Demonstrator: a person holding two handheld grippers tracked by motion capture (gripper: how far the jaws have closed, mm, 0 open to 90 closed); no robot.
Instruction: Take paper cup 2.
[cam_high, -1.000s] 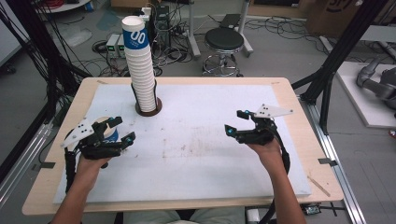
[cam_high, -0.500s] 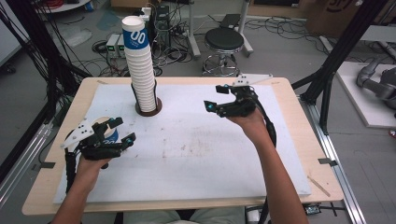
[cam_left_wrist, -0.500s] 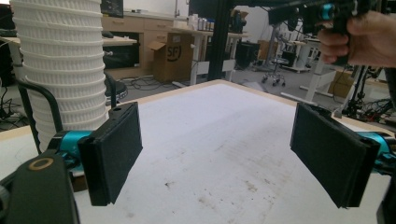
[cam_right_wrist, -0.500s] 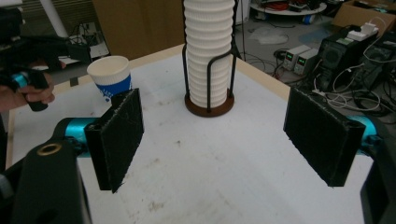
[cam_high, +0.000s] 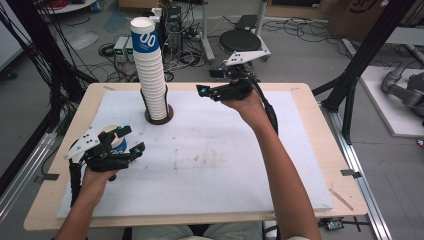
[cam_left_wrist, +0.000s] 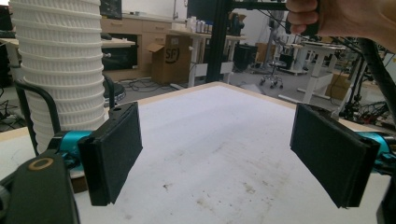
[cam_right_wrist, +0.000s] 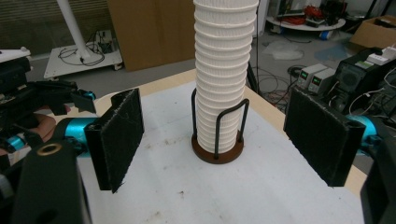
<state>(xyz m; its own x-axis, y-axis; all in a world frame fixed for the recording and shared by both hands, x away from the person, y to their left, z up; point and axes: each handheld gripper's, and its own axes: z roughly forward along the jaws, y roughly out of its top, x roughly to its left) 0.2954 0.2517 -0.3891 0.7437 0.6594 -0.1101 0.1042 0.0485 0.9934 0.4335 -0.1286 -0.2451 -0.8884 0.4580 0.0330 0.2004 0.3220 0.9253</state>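
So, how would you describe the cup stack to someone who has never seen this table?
Look at the white mat that covers the wooden table, then go to its far left part. There a tall column of nested white ribbed paper cups stands upright on a round brown base with black wire loops. It is the tallest thing on the table, and its top cup has a blue band.

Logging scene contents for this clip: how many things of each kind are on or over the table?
Stack of paper cups: 1
Wire cup holder: 1
Loose blue-and-white cup: 1
Grippers, left gripper and right gripper: 2
Total: 5
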